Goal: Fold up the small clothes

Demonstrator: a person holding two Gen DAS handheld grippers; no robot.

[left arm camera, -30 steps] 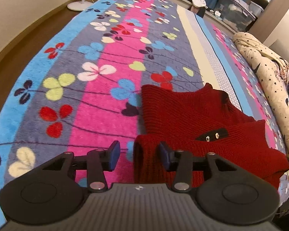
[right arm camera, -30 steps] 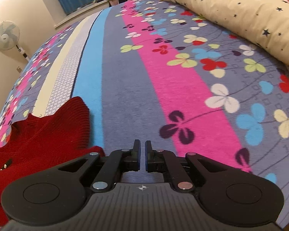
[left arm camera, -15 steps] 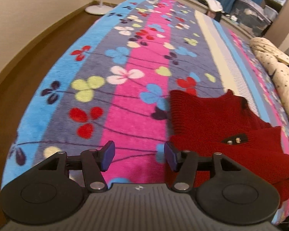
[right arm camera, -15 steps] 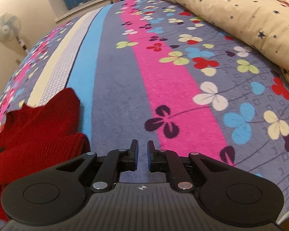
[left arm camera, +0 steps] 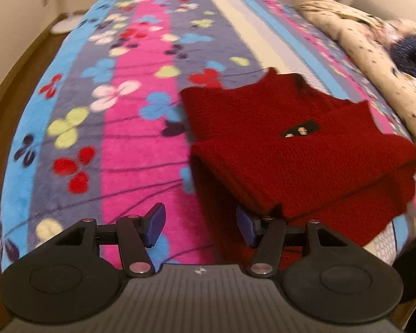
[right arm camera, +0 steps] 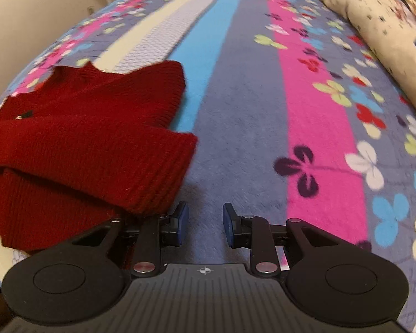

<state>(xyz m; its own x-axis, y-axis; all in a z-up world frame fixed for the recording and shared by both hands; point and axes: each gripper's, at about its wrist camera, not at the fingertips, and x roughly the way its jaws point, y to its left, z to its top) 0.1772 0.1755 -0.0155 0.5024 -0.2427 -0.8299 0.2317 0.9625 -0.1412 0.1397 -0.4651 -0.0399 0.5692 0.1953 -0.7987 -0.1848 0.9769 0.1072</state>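
A small red knit sweater (left arm camera: 285, 144) lies partly folded on the flowered bedspread (left arm camera: 130, 138), one sleeve laid across its body. My left gripper (left arm camera: 201, 223) is open and empty, just off the sweater's near left corner; its right finger sits by the folded edge. In the right wrist view the sweater (right arm camera: 91, 138) lies to the left. My right gripper (right arm camera: 205, 224) is open and empty over the grey stripe, its left finger next to the sleeve cuff.
A cream star-print duvet (left arm camera: 374, 55) is bunched along the bed's right side, also in the right wrist view (right arm camera: 388, 19). A fan base (left arm camera: 63, 26) stands on the wooden floor at the far left. The bed's near edge is just below both grippers.
Both grippers have opened: the right from nearly shut, the left wider. Both have drawn back towards the near edge, and the sweater looks closer and more central in each view.
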